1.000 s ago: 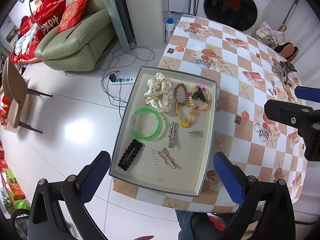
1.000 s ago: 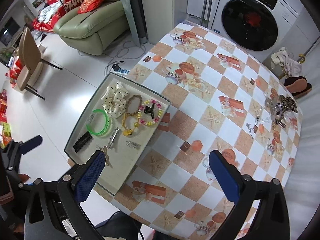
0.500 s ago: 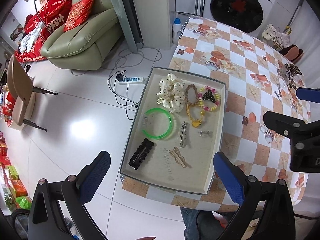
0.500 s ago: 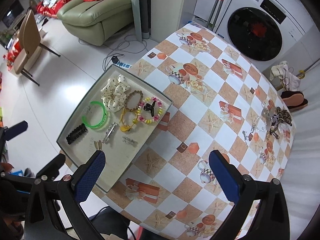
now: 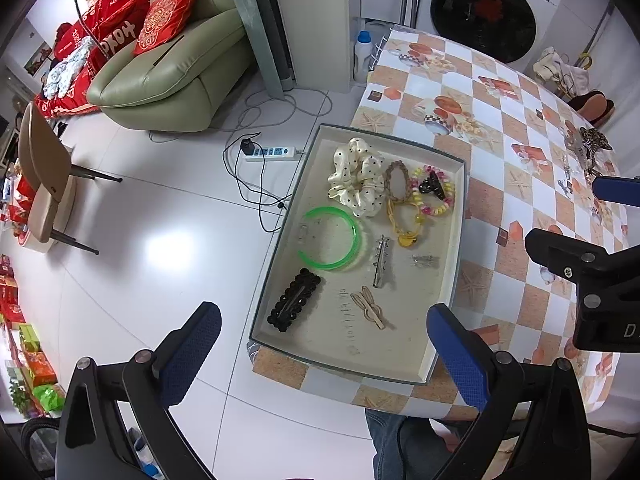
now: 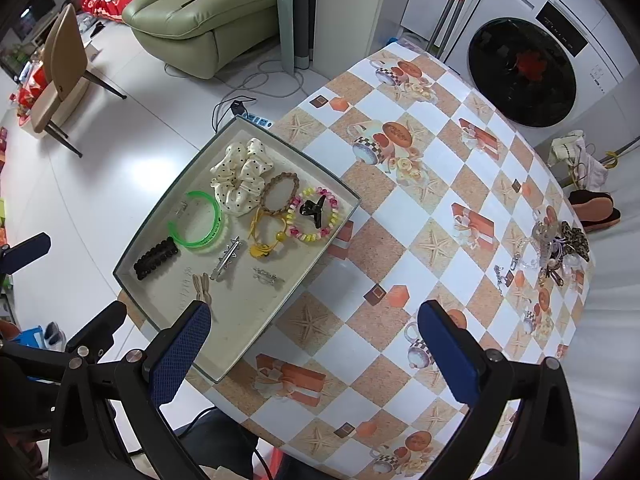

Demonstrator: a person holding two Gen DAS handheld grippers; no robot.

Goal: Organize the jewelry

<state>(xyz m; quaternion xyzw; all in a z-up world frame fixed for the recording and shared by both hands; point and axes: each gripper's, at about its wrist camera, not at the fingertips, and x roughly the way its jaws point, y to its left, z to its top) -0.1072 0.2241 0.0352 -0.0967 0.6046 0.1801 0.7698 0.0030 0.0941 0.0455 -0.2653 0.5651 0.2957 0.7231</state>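
I've pulled both tongs, left [image 5: 324, 354] and right [image 6: 314, 354], higher; wide open, empty, tray [image 5: 460, 200] below, jewelry pile [image 6: 554, 246] untouched far right.

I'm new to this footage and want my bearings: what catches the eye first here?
First, the shallow tray at the table's left edge, holding hair accessories: a green bangle, a polka-dot scrunchie and a black clip. Next, a tangled heap of jewelry at the table's far right end. Both tongs, left and right, hang open and empty above the checkered tablecloth.
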